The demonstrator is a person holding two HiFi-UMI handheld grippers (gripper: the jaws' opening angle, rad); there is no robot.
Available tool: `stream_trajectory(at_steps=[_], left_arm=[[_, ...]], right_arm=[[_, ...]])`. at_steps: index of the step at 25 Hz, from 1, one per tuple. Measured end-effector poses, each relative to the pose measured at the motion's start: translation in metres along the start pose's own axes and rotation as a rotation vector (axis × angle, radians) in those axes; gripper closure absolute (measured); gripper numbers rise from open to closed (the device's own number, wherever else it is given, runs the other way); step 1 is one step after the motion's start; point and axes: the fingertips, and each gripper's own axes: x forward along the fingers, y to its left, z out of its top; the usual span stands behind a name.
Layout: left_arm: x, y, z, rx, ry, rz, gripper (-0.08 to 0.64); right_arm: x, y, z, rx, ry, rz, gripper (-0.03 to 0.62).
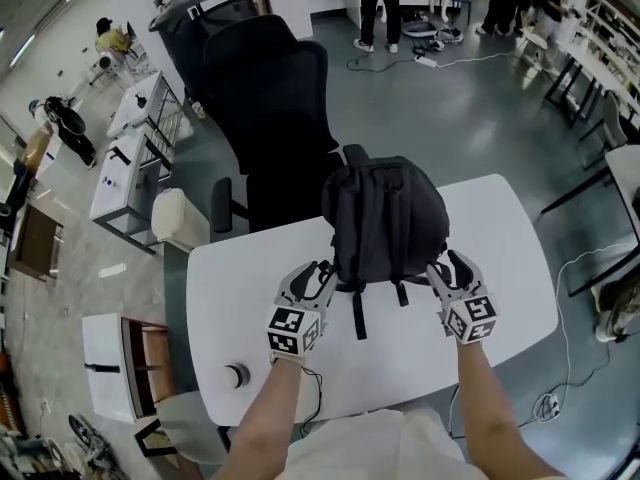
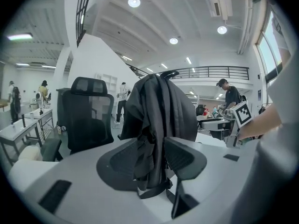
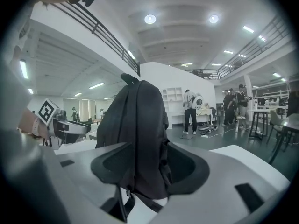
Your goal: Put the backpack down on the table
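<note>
Presently the backpack [image 1: 385, 218] is stood upright on the white counter [image 1: 250, 298], directly ahead of and between the two tools. The left hand-held gripper [image 2: 150, 146] is clenched on a fold of dark fabric and webbing at the bag's lower left side, and the right hand-held gripper [image 3: 148, 148] is clamped likewise on the soft lower right side. The base appears to be borne by the counter, so the main hazard is judged to lie in the letting-go. A tall, slack bag like this can be expected to slump or tip once support is taken away. Beyond the jaws, the counter's far edge and a black office chair [image 1: 270, 98] are close behind it, so a fall away from the hand-held grippers could carry it off the surface. If one side is freed before the other, the bag is likely to be twisted round the side that is held. Loose straps [image 1: 358, 313] are seen hanging just below and between the jaws; were one caught on a pad during withdrawal, the bag could be dragged over. Only thin fabric is pinched, so a slip is also possible should the bag be shifted.
</note>
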Motion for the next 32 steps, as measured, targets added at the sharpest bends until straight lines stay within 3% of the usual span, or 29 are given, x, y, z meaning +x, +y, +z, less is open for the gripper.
stream_trajectory(at_steps=[6, 19, 32], left_arm=[[-0.012, -0.003, 0.006, -0.006, -0.018, 0.012, 0.42], [-0.051, -0.021, 0.026, -0.014, -0.083, 0.007, 0.462], [-0.078, -0.023, 0.041, 0.031, -0.112, 0.028, 0.485]], right_arm=[[-0.017, 0.009, 0.006, 0.02, -0.022, -0.025, 0.378], [-0.056, 0.047, 0.024, 0.049, -0.084, -0.01, 0.559], [-0.08, 0.069, 0.047, -0.011, -0.098, -0.014, 0.575]])
